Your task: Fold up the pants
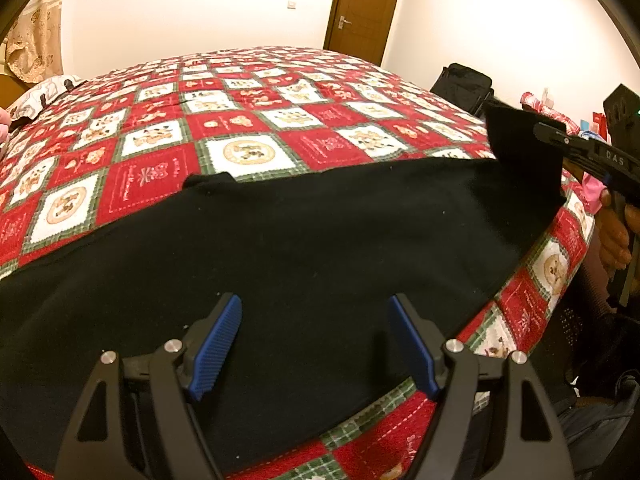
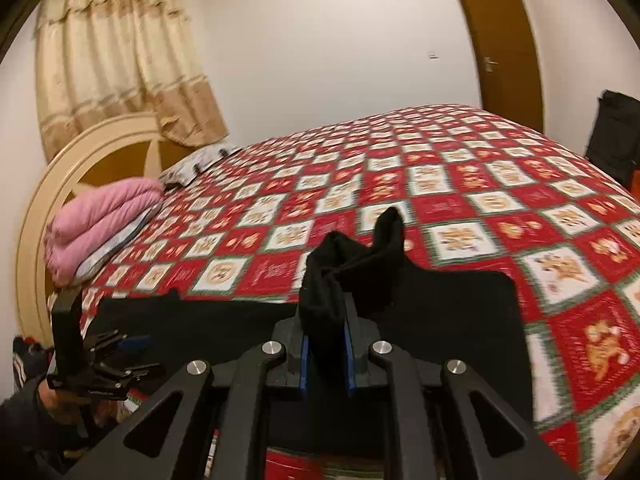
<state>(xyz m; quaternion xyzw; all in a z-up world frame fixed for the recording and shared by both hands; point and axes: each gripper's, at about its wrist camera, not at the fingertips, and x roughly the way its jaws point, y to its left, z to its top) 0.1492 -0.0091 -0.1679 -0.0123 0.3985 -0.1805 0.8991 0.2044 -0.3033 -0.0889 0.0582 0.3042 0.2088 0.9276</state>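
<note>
Black pants (image 1: 304, 240) lie spread across the near edge of the bed. My left gripper (image 1: 316, 344) is open just above the pants near the bed's edge, with nothing between its blue pads. My right gripper (image 2: 326, 348) is shut on a bunched end of the pants (image 2: 352, 264) and holds it lifted off the bed. In the left wrist view the right gripper (image 1: 560, 140) is at the far right with the raised black cloth. The left gripper (image 2: 116, 348) shows at the lower left of the right wrist view.
The bed has a red, white and green patchwork quilt (image 1: 248, 120). A folded pink blanket (image 2: 104, 220) and a pillow (image 2: 196, 164) lie by the headboard (image 2: 80, 168). A brown door (image 1: 364, 8) and a black bag (image 1: 464, 84) stand beyond the bed.
</note>
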